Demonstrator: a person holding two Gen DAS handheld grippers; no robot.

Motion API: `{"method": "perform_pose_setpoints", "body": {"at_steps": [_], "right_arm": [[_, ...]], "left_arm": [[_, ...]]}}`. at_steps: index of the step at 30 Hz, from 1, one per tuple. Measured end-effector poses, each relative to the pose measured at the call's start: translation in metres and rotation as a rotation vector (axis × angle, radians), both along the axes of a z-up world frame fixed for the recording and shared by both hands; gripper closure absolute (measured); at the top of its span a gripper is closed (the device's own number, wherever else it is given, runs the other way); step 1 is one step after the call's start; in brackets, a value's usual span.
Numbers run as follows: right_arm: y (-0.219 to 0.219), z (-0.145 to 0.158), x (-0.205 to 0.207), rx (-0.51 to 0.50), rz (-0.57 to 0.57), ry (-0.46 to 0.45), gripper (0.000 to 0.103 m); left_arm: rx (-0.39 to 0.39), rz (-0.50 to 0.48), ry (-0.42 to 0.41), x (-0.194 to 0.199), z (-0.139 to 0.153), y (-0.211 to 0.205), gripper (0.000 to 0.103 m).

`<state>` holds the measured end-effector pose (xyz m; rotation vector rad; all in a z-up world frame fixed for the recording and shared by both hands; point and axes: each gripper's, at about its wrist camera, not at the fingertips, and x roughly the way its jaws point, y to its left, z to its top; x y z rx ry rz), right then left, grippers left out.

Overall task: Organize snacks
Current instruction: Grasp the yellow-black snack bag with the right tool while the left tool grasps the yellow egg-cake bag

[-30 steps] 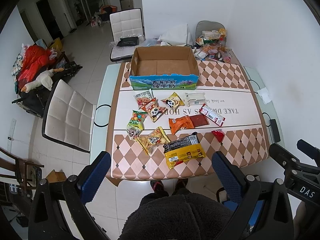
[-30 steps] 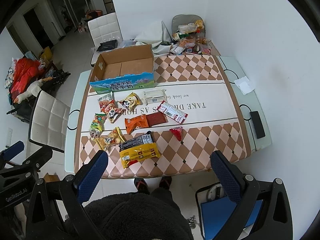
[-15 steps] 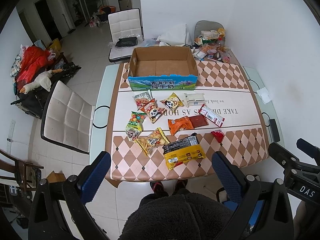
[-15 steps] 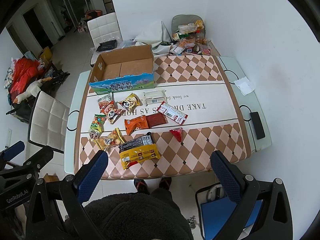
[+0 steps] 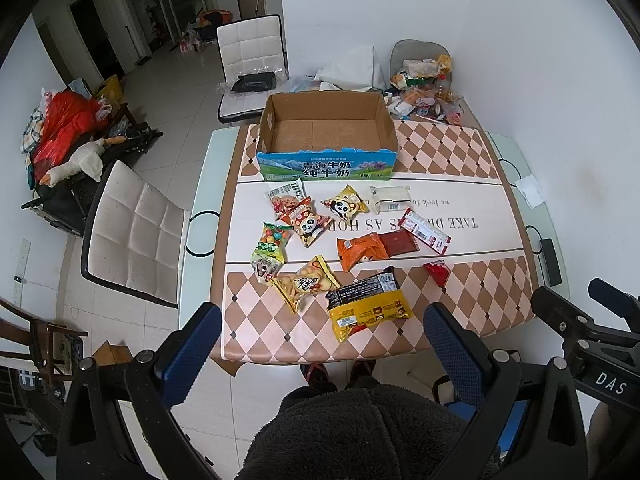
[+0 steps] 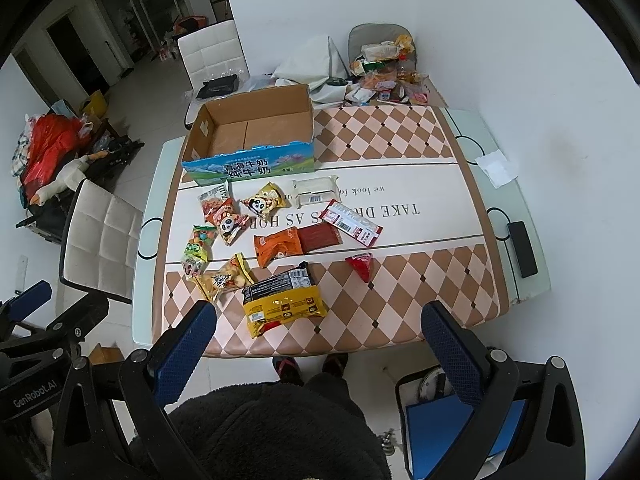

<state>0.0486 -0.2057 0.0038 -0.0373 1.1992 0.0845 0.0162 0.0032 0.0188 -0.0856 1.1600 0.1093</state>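
Several snack packets lie scattered on the table: a yellow-and-black bag nearest me, an orange packet, a small red packet, two panda bags and a white pack. Behind them stands an empty cardboard box with a blue printed front. My left gripper is open, held high above the table's near edge. My right gripper is open too, equally high, nothing between its blue pads.
The table has a checkered cloth. Clutter piles at its far right corner. White chairs stand at the left and the far side. A black adapter and a paper lie on the right edge. A person's dark fleece fills the foreground.
Both views have drifted very slightly; the table and snacks sit a touch lower and nearer the frame. Nothing on the table moved, and both grippers stayed open.
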Motion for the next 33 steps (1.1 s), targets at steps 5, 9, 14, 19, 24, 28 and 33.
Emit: {"method": "perform_pose_setpoints", "body": {"at_steps": [5, 9, 14, 19, 24, 28, 33], "right_arm": [[0.005, -0.017, 0.004, 0.013, 0.0, 0.022, 0.0], [0.006, -0.029, 0.009, 0.032, -0.011, 0.051, 0.0], [0.0, -0.072, 0.029, 0.083, -0.069, 0.142, 0.0], [-0.009, -0.156, 0.053, 0.167, -0.184, 0.304, 0.0], [-0.016, -0.276, 0.07, 0.3, -0.376, 0.529, 0.0], [-0.005, -0.353, 0.071, 0.345, -0.511, 0.644, 0.0], [0.015, -0.403, 0.078, 0.401, -0.63, 0.718, 0.0]], "left_arm": [[-0.009, 0.009, 0.014, 0.008, -0.01, 0.002, 0.0], [-0.011, 0.042, 0.013, 0.015, -0.02, 0.008, 0.0], [0.002, 0.111, 0.035, 0.03, -0.054, 0.024, 0.0], [0.053, 0.164, 0.104, 0.047, -0.111, 0.042, 0.0], [0.091, 0.199, 0.194, 0.061, -0.173, 0.06, 0.0], [0.15, 0.216, 0.236, 0.07, -0.214, 0.074, 0.0], [0.198, 0.23, 0.274, 0.078, -0.253, 0.094, 0.0]]}}
